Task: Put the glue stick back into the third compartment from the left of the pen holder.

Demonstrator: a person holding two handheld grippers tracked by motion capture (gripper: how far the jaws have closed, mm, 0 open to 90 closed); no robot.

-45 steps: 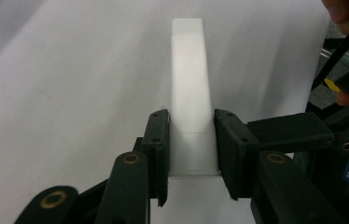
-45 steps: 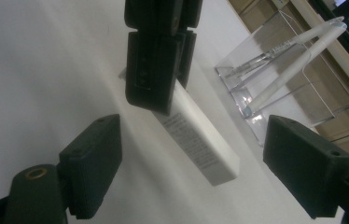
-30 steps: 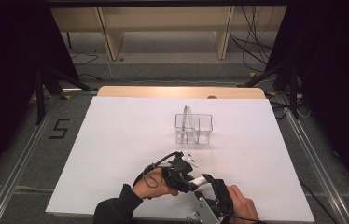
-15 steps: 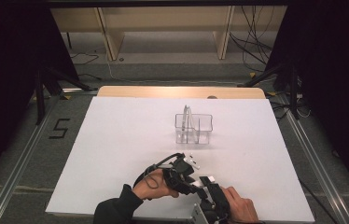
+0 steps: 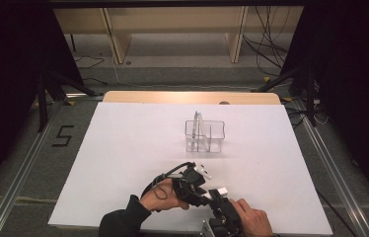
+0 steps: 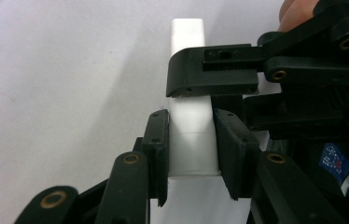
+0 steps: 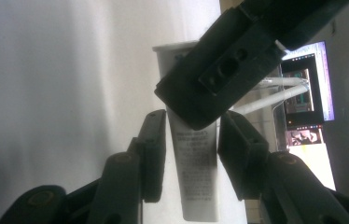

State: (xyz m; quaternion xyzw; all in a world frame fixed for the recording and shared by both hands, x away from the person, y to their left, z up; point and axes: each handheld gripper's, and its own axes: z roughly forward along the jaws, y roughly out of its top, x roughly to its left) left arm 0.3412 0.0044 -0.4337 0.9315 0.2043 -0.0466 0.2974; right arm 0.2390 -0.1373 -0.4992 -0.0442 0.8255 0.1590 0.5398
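A white table [image 5: 123,163] takes up most of the high view, with a strip of bare wood at its far edge and dark floor around it. Past the middle of the table stands a clear plastic organizer [image 5: 204,136] with several compartments, upright, with one or two pale sticks standing in it; what they are cannot be told from here.

At the near edge the person's two hands meet. The left gripper [image 5: 200,178] points toward the right, and the right gripper [image 5: 218,193] comes up from the bottom edge to meet it. Between them is a small white tube [image 5: 220,191], held above the table, well apart from the organizer.

In the left gripper view the jaws are clamped on the tube [image 6: 189,135], pads flat against both of its sides, while a jaw of the other gripper crosses it higher up. In the right gripper view the printed tube [image 7: 193,177] stands between the right jaws, which have just been closing; a narrow gap seems to remain on each side, so they look not quite pressed on it yet.

My reading is that the tube is being passed from the left gripper to the right. The handover is under way but not finished: the right grip still has to close, the left has to let go, and the tube probably still has to travel to the organizer.
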